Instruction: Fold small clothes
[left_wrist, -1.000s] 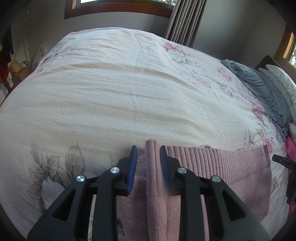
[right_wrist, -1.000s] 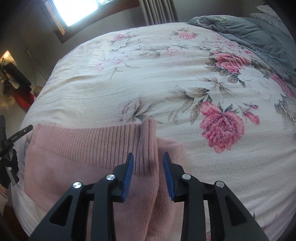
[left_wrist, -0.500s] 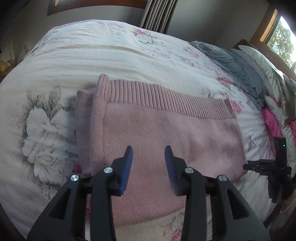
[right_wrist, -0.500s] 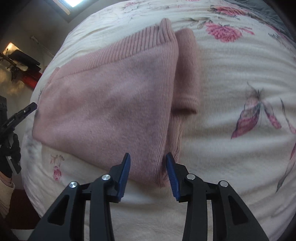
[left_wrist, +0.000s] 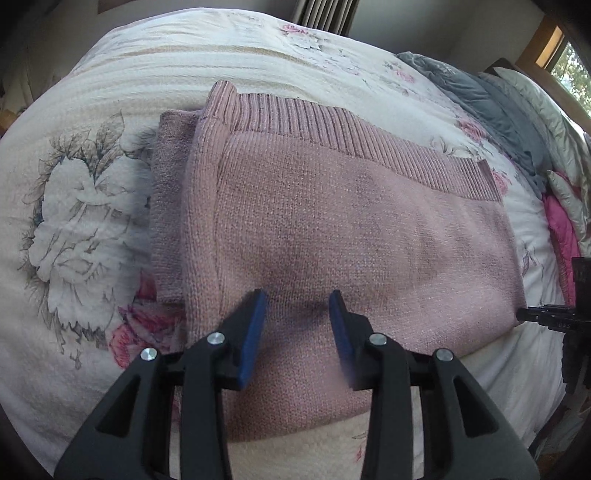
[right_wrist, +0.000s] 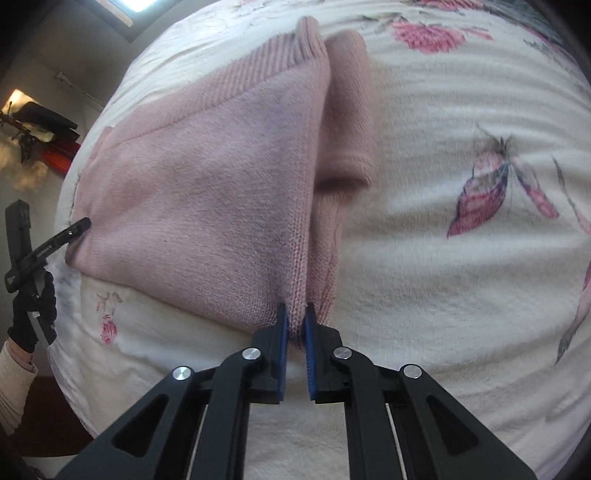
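Note:
A pink knitted sweater (left_wrist: 332, 221) lies folded flat on the floral bedspread (left_wrist: 92, 129), its ribbed hem along the far edge and a sleeve tucked under its left side. My left gripper (left_wrist: 297, 310) hovers open over the sweater's near middle, nothing between its blue pads. In the right wrist view the same sweater (right_wrist: 207, 192) spreads to the left, with a folded sleeve (right_wrist: 347, 122) beside it. My right gripper (right_wrist: 295, 323) is shut on the sweater's near corner fold. The left gripper's tip (right_wrist: 74, 230) shows at the sweater's far left edge.
Grey bedding (left_wrist: 491, 107) and pillows lie at the right of the bed, with a pink cloth (left_wrist: 561, 236) beside them. A person's gloved hand and pale sleeve (right_wrist: 22, 332) show at the left edge. A window and curtain stand beyond the bed.
Both grippers let go of the hem and drew back toward the near edge. The right gripper, open half a second ago, has shut on the near corner. The left stays open.

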